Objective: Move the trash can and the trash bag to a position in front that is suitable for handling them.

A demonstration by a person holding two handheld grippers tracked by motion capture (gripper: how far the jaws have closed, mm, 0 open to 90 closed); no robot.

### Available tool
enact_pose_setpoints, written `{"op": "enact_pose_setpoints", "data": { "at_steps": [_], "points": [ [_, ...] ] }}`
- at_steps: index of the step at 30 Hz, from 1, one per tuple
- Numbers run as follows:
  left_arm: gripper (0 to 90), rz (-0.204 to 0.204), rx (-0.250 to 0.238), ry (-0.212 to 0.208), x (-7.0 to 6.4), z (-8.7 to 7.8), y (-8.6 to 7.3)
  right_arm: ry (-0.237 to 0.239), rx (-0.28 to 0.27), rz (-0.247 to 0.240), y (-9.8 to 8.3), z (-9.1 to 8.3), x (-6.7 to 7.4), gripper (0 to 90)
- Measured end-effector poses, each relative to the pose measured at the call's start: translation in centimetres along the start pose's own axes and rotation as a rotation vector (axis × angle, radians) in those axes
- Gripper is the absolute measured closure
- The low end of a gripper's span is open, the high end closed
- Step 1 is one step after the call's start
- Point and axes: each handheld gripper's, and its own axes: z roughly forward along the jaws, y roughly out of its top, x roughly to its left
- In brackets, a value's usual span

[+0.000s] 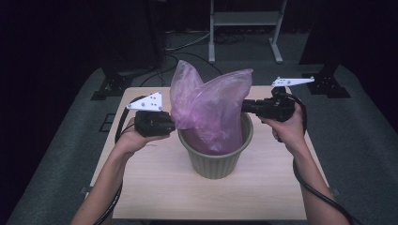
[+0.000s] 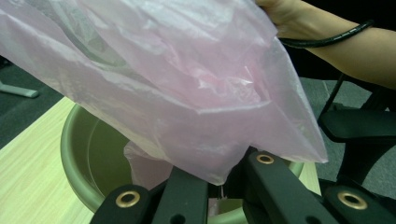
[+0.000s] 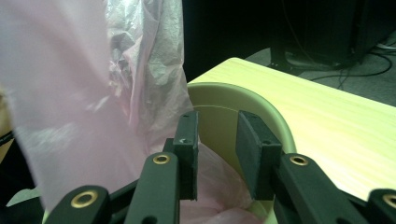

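High view: pink plastic bag [image 1: 206, 108] standing up out of the olive bin [image 1: 216, 157] at mid-worktop [image 1: 155, 187], its bottom down inside, its top billowing well above the rim. Left gripper [image 1: 171, 123] pressed into the bag's left side; right gripper [image 1: 246, 107] at the bag's right edge, over the rim. Beyond the worktop, dark floor with cables [image 1: 187, 44] and a metal stand [image 1: 246, 28], all well apart from the work.

Left gripper view: fingers clenched on a fold of the bag [image 2: 187, 93], film draped over them, bin mouth [image 2: 88, 154] below. Other forearm [image 2: 345, 46] with its cable across the top right.

Right gripper view: fingers [image 3: 187, 144] released, a clear gap between the pads, nothing pinched. Bag [image 3: 70, 126] just to the left of them, bin rim [image 3: 261, 105] behind. Possibly film brushing the left pad; too hazy to tell.

Risks: thin film tearing if the left hold pulls while the bottom snags inside; the loose right edge slumping into the bin before being caught; a light bin tipping or sliding under a sideways tug. Billowed top in the way, hiding the far rim.
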Motion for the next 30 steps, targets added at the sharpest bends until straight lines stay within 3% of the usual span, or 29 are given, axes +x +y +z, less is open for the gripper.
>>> {"op": "enact_pose_setpoints", "data": {
  "at_steps": [6,7,8,15,21,23,30],
  "points": [
    [88.6,0.009,0.005,-0.010,0.1,0.4,0.4,0.059,0.040,-0.054,0.4,1.7,1.4,69.2],
    [88.6,0.012,0.010,-0.011,0.1,0.6,0.6,0.095,0.056,-0.075,0.5,2.2,2.1,69.0],
    [88.6,0.012,0.010,-0.011,0.1,0.6,0.6,0.095,0.056,-0.075,0.5,2.2,2.1,69.0],
    [88.6,0.019,0.014,-0.035,0.2,1.8,1.3,0.233,0.148,-0.196,0.6,4.1,4.9,58.5],
    [88.5,0.036,0.018,-0.062,-0.2,2.9,2.1,0.250,0.197,-0.283,0.4,5.2,6.8,58.2],
    [88.5,0.037,0.017,-0.065,-0.2,3.0,2.1,0.252,0.198,-0.289,0.4,5.4,6.9,58.7],
    [88.7,0.040,0.029,-0.072,-0.3,3.5,2.3,0.238,0.205,-0.299,0.2,5.8,7.8,76.6]
  ]
}}
